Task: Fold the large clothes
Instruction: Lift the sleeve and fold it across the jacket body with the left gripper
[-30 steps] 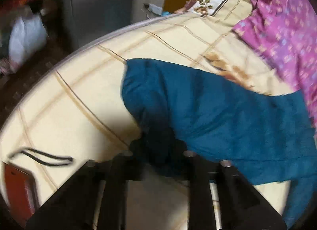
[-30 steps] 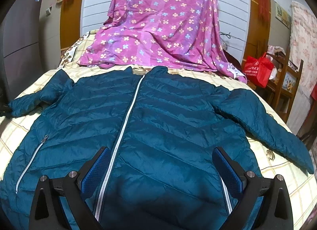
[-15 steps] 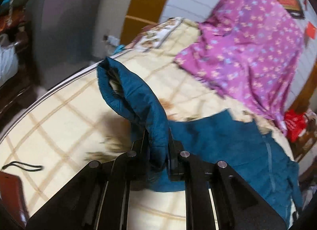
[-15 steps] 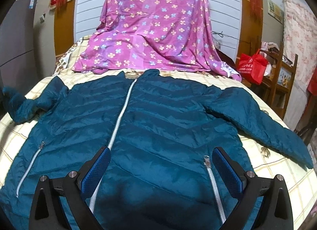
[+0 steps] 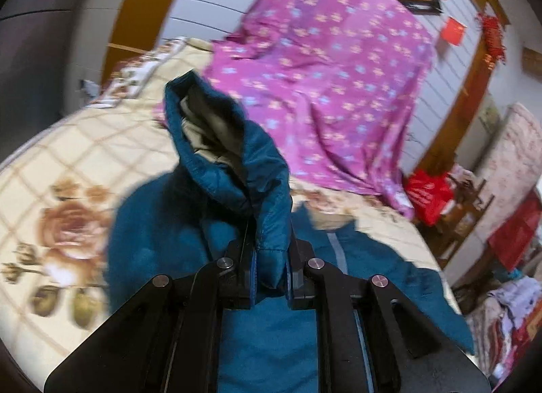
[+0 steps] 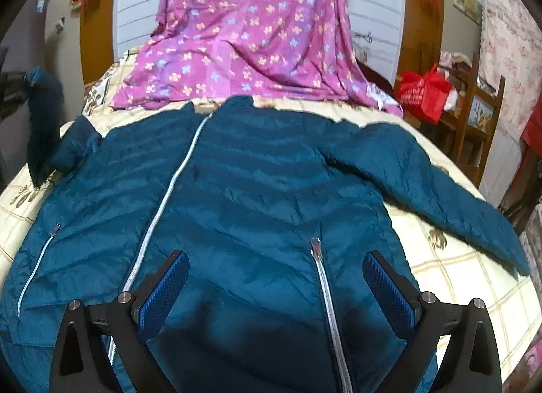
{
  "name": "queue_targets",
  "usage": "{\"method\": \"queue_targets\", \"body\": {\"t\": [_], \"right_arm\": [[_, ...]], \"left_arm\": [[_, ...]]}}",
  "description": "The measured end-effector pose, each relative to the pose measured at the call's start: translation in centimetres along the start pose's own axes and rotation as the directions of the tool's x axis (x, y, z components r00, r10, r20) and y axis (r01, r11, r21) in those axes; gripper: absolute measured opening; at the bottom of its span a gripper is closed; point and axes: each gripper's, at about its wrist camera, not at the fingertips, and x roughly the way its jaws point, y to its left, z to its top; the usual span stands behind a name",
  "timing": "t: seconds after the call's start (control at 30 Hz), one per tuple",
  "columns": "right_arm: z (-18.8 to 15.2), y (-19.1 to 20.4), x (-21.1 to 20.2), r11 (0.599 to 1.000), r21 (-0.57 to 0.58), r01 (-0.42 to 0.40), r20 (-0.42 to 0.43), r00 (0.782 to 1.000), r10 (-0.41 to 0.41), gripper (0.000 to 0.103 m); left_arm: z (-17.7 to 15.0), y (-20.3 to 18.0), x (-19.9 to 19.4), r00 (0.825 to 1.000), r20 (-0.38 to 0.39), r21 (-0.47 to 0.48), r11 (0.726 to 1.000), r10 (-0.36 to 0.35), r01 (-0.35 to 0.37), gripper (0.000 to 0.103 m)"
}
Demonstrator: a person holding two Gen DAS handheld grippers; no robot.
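Note:
A teal puffer jacket (image 6: 257, 190) lies front up on the bed, its white centre zip running toward me. My left gripper (image 5: 270, 269) is shut on the left sleeve (image 5: 233, 156), held up above the bed with the cuff opening showing a pale lining. In the right wrist view that raised sleeve (image 6: 42, 122) hangs at the far left. My right gripper (image 6: 276, 286) stands open low over the jacket's hem, with nothing between its blue pads. The other sleeve (image 6: 440, 196) lies stretched out to the right.
The bed has a cream checked sheet (image 6: 450, 278) with flower prints (image 5: 71, 227). A purple flowered cloth (image 6: 250, 30) is draped at the head of the bed. A red bag (image 6: 423, 91) sits on wooden furniture to the right, beside a floral curtain.
My left gripper has lifted the sleeve off the sheet and swung it up and toward the jacket body. The right gripper has drifted a little over the hem, still open.

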Motion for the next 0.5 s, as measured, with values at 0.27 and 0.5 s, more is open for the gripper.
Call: {"method": "queue_targets", "body": {"t": [0.27,0.5], "right_arm": [[-0.1,-1.5,-0.1,0.999,0.032,-0.016,-0.027,0.999,0.017,0.102],[-0.4,-2.6,-0.3,0.999,0.034,-0.011,-0.036,0.999,0.012,0.102]], "left_arm": [[-1.7,-10.3,5.6,0.987,-0.060,0.049,0.987,-0.150,0.153,0.010],[-5.4,-16.5,10.9,0.955,-0.150,0.053,0.963,-0.255,0.266,0.010]]}}
